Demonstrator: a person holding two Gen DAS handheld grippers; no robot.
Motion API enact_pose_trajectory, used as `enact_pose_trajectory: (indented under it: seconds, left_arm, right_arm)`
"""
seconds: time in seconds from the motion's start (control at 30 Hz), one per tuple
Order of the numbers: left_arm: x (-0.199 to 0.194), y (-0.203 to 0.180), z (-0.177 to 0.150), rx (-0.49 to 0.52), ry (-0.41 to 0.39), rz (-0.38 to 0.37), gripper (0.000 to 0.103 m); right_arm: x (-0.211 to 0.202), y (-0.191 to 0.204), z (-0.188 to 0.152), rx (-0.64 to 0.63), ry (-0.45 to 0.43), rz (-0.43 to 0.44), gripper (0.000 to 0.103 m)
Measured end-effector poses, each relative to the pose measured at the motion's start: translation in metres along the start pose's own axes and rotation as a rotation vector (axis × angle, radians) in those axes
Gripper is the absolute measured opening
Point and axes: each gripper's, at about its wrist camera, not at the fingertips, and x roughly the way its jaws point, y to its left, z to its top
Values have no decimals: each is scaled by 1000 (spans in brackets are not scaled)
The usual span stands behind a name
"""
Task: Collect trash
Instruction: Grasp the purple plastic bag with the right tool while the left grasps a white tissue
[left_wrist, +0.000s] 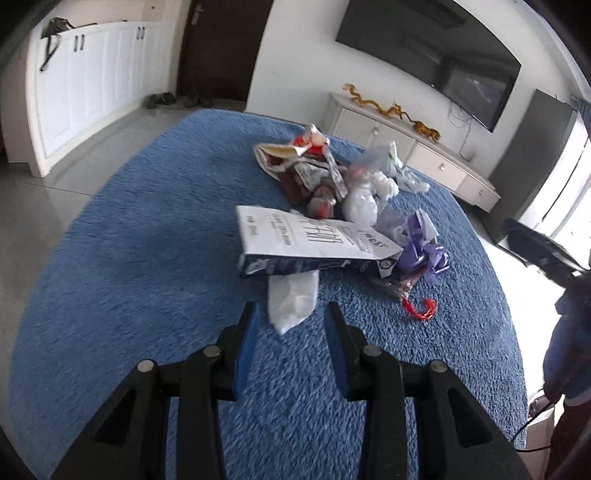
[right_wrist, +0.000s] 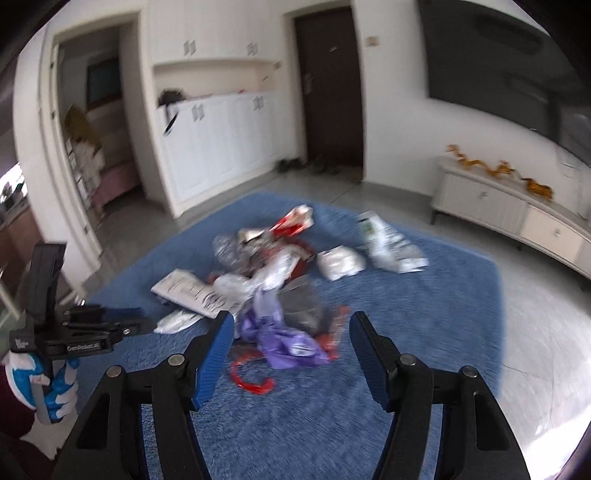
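Note:
A pile of trash lies on a blue rug (left_wrist: 147, 258). It holds a flattened white carton (left_wrist: 310, 240), a clear plastic bag (left_wrist: 291, 299), a purple wrapper (left_wrist: 424, 251), a red strip (left_wrist: 419, 308) and brown and red snack wrappers (left_wrist: 299, 162). My left gripper (left_wrist: 291, 314) is open and empty, with the clear bag's near end between its fingertips. My right gripper (right_wrist: 291, 325) is open and empty, just above the purple wrapper (right_wrist: 284, 339). The carton (right_wrist: 192, 288) and the left gripper (right_wrist: 122, 321) show at the left of the right wrist view.
White cabinets (left_wrist: 88, 85) and a dark door (left_wrist: 221, 48) stand beyond the rug. A low white sideboard (left_wrist: 417, 151) with gold dragon figures stands under a wall TV (left_wrist: 436, 55). Grey tiled floor (right_wrist: 546, 332) surrounds the rug. More white packets (right_wrist: 388, 243) lie at the far right of the pile.

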Motion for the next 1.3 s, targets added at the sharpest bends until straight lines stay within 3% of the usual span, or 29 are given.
enact_pose_trajectory:
  seconds: [0.2, 0.27, 0.53, 0.77, 1.07, 1.3]
  left_arm:
    - [21, -4, 6, 36, 37, -22, 34]
    - [25, -4, 8, 44, 49, -32, 29]
    - [29, -2, 10, 48, 64, -43, 25]
    - [20, 2, 4, 24, 69, -33, 11]
    - [-14, -5, -19, 20, 69, -61, 9]
    - [-63, -1, -7, -9, -28, -75, 8]
  right_arm:
    - [53, 9, 1, -46, 95, 45, 53]
    - [65, 9, 1, -47, 112, 58, 50]
    - [91, 3, -6, -29, 185, 88, 48]
    - [84, 1, -17, -11, 209, 114, 36]
    - [46, 2, -30, 23, 184, 123, 30]
    - [4, 3, -34, 70, 123, 109, 30]
